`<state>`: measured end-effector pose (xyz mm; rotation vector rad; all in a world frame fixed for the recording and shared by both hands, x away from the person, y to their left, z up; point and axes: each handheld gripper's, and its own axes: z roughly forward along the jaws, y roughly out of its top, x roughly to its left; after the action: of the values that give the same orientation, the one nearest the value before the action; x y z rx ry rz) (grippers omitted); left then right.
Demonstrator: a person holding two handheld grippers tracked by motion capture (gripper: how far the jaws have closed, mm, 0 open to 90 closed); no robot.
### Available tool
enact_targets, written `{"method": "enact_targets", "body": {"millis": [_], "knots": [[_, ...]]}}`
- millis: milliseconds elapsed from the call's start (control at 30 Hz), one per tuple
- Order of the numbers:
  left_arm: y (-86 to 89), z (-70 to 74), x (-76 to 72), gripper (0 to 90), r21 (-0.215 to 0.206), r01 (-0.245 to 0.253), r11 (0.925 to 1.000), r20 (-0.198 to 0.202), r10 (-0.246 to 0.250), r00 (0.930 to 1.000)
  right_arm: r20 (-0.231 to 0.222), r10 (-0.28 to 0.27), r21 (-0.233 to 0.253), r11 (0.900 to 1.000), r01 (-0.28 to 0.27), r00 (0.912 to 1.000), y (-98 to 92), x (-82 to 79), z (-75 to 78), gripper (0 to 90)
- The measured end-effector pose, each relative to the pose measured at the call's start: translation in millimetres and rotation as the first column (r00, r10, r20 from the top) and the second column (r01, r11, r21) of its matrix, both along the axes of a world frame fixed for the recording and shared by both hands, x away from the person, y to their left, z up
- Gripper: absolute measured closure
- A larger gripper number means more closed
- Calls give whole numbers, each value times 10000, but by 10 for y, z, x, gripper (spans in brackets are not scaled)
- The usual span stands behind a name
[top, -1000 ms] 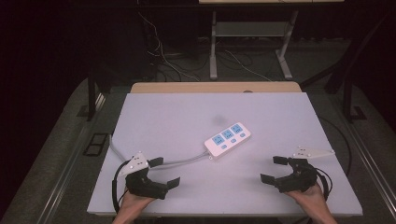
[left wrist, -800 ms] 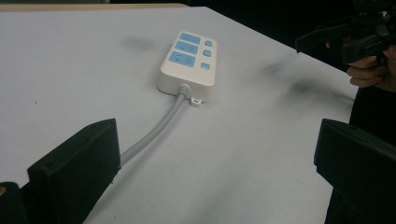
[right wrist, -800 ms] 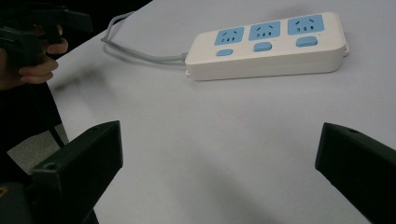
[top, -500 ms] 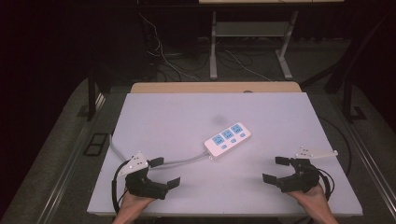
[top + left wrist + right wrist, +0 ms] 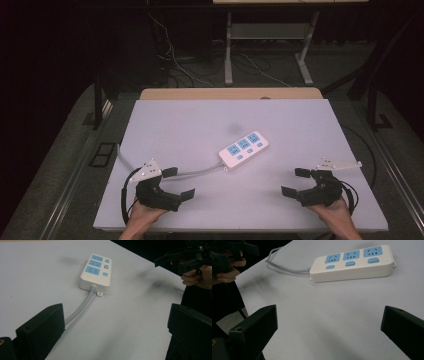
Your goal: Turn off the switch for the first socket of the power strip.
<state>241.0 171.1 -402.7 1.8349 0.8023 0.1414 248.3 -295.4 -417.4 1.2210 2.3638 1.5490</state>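
Note:
A white power strip (image 5: 243,148) with three blue sockets lies slantwise at the table's middle. Its grey cable (image 5: 200,172) runs left toward the table's left edge. My left gripper (image 5: 179,183) rests near the front left, open and empty, with the cable passing just beyond it. At the front right, my right gripper (image 5: 295,182) is also open and holds nothing. In the left gripper view the power strip (image 5: 96,270) lies ahead of the left gripper (image 5: 116,315), cable (image 5: 80,310) trailing toward the left jaw. In the right gripper view the strip (image 5: 354,262) sits beyond the wide-apart jaws.
The white table (image 5: 200,125) is bare around the strip. A wooden ledge (image 5: 230,93) borders its far edge. Beyond it are dark floor, cables and a metal stand (image 5: 265,35). The other hand's gripper (image 5: 190,257) shows at the left gripper view's top right.
The right gripper has shifted very slightly to the right. The left gripper and the power strip have not moved.

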Motion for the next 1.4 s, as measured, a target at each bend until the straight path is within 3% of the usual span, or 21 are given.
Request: {"method": "enact_targets", "body": {"millis": [467,767,1400], "knots": [[-164,136,163,0,578,509,9970,-118,-503,9987,-56,29,-47,10000,-29,10000,2,-1,-7,5],[-307,265,286,0,1010,891,9909,-57,-890,9960,-64,61,-88,9999,-61,10000,2,-3,-8,5],[-489,439,514,0,1481,1387,9792,-217,-1370,9903,-51,33,-70,10000,-33,10000,-6,-13,-8,5]]}}
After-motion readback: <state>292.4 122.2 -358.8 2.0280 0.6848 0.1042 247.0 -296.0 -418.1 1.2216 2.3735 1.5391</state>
